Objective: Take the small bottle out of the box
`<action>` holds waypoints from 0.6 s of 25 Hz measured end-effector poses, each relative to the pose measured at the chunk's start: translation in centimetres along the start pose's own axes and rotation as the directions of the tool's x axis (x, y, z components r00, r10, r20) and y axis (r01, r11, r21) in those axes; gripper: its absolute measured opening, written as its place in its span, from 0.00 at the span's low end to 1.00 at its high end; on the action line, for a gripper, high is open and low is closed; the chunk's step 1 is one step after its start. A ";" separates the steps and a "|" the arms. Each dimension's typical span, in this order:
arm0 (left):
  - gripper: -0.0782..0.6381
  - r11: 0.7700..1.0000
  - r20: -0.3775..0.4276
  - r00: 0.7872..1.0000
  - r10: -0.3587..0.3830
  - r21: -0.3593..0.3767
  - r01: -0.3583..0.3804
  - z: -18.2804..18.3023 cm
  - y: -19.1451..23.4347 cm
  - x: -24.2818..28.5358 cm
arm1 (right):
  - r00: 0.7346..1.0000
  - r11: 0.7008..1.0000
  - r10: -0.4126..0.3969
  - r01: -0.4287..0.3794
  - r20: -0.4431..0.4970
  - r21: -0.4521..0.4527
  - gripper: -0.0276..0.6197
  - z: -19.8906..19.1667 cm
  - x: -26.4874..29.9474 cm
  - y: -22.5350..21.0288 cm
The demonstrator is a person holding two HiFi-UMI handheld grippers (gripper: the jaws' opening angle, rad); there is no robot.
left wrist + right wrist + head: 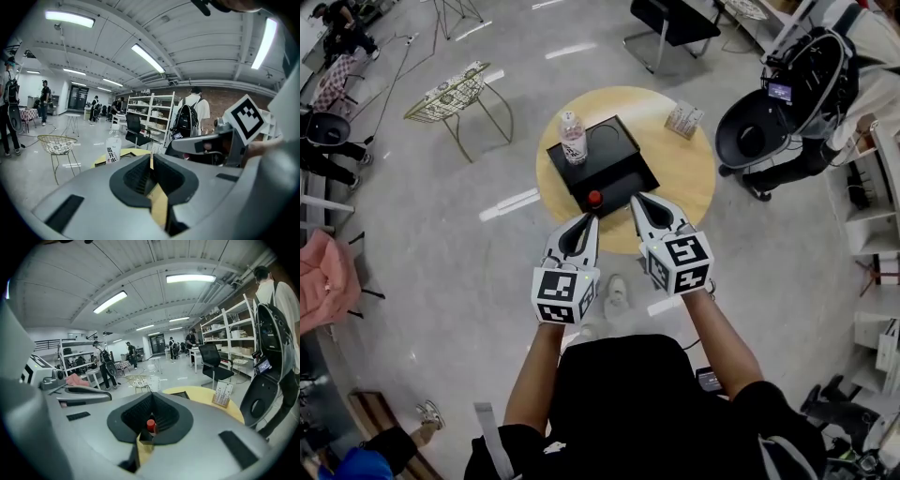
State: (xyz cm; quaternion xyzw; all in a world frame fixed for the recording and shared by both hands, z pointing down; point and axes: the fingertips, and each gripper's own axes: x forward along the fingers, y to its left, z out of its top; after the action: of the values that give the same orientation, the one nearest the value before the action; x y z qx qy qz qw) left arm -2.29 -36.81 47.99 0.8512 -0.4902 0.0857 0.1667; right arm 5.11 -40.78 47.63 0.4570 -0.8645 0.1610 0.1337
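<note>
Both claws hover over the near edge of the round yellow wooden surface [680,178], side by side. The left claw [591,217] is closed tight with its tips together and nothing between them. The right claw [637,200] also has its tips meeting and holds nothing.

The small red-capped bottle [594,198] sits at the near end of the flat black box [623,171]. It is just ahead of the left claw's tips and just to the inner side of the right claw's. In the right gripper view its red cap [150,425] peeks through the hollow behind the closed tips, with no pad on it.

Farther ahead of the left claw, a clear plastic water bottle with a white label [573,138] stands upright at the box's far end. Well ahead of the right claw, a small white printed packet [684,119] lies near the far rim.
</note>
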 end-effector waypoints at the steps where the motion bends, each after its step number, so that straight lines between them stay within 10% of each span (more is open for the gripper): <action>1: 0.11 1.000 -0.018 1.000 -0.004 0.003 0.004 -0.5 0.1 0.6 | 1.000 1.000 0.003 -0.003 -0.010 0.001 0.04 -0.3 0.4 -0.3; 15: 0.25 0.999 -0.212 0.977 0.021 0.032 -0.015 -8.0 4.9 6.1 | 0.987 0.999 0.044 -0.039 -0.153 0.035 0.04 -5.0 5.9 -2.5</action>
State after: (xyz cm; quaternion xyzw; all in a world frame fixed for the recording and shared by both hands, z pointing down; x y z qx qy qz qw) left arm -3.30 -41.02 58.27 0.8352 -0.4760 0.1848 0.2042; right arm 4.43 -44.47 54.83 0.4272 -0.8582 0.2124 0.1892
